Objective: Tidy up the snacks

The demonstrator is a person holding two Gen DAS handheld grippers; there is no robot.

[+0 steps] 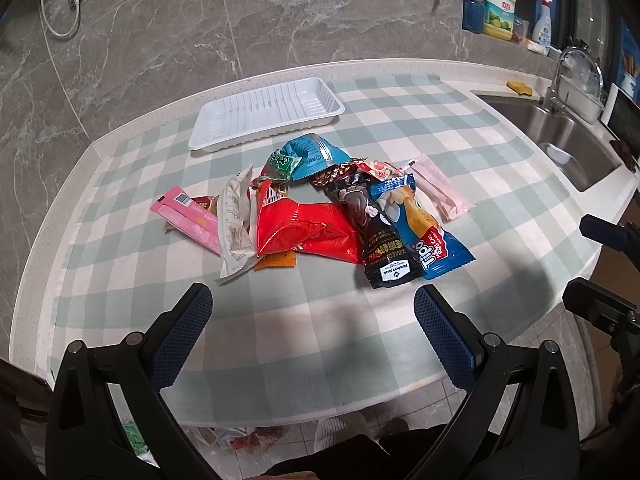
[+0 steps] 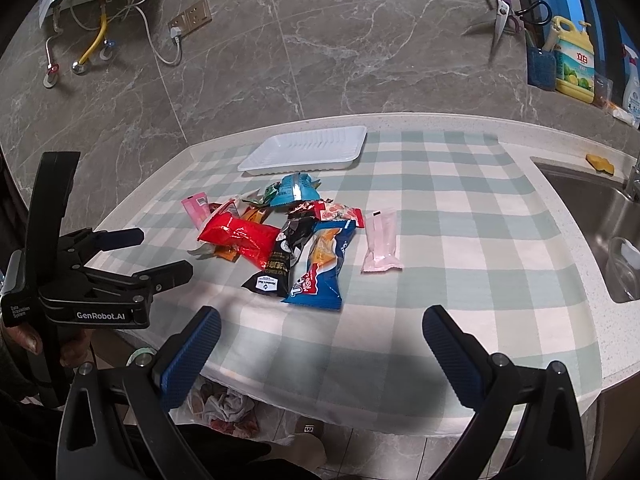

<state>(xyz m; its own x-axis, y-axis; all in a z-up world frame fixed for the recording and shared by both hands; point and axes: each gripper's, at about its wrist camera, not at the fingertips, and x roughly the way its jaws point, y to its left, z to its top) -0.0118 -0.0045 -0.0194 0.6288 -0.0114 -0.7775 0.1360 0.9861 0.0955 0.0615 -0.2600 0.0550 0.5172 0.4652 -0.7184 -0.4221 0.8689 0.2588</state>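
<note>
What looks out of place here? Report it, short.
The snack packets lie in a jumbled, overlapping heap on the checked cloth, while the white tray behind them holds nothing. One pale pink packet lies apart at the heap's right. Both grippers are open and hold nothing.

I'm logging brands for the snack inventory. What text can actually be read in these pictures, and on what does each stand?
"Tipo": blue packet, front right of the pile.
"Member's Mark": white label on the black packet; the gold print above it is too blurred.
"GenRobot.AI": body of the left gripper.
"Data Acquisition System": same gripper, small print at its side.
"立白": yellow bottle by the window.
Barcode and print on the pink packet, teal packet and others: unreadable.
</note>
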